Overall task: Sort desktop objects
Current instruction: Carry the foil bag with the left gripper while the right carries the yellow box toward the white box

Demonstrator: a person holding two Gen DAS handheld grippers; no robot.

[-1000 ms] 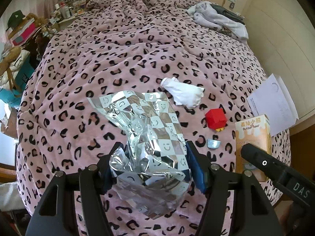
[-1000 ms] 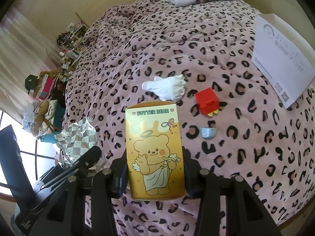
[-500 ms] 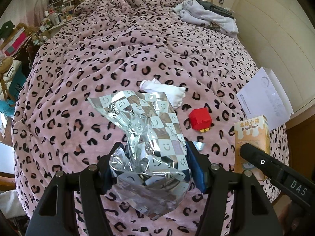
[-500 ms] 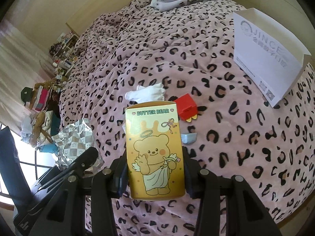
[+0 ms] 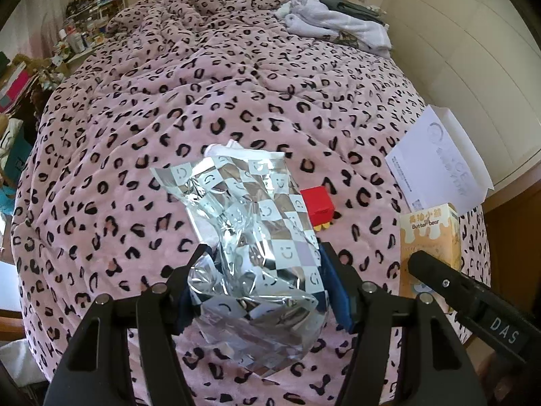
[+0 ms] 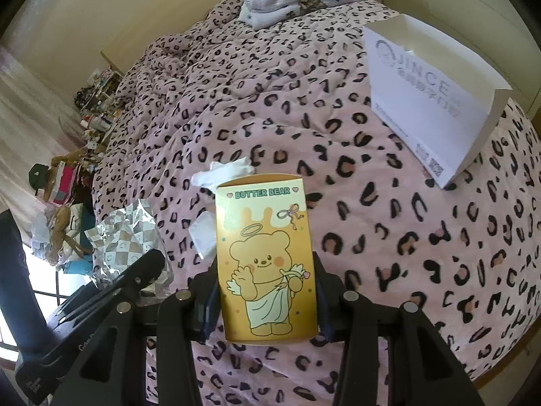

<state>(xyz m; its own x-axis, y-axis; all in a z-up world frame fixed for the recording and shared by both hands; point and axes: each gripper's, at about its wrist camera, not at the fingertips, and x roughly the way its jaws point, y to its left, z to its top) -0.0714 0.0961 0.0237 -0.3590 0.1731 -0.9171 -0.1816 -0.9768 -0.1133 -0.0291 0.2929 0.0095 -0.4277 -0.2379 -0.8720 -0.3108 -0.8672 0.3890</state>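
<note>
Both held items have travelled toward the white open box [image 6: 436, 108]: left gripper [image 5: 260, 280] clamps the foil bag [image 5: 257, 237], right gripper [image 6: 267, 291] the Butter Bear carton [image 6: 267, 257]; nothing appears boxed yet, red box [image 5: 318, 203] and white sock [image 6: 226, 169] remaining on the bedspread [image 5: 203, 101].

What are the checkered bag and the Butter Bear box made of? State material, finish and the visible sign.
Checkered bag: looks like thin metallized plastic film or foil, mirror-glossy; it crinkles sharply and throws bright reflections.
Butter Bear box: probably printed paperboard, smooth with a light sheen; flat faces, crisp folded edges.
</note>
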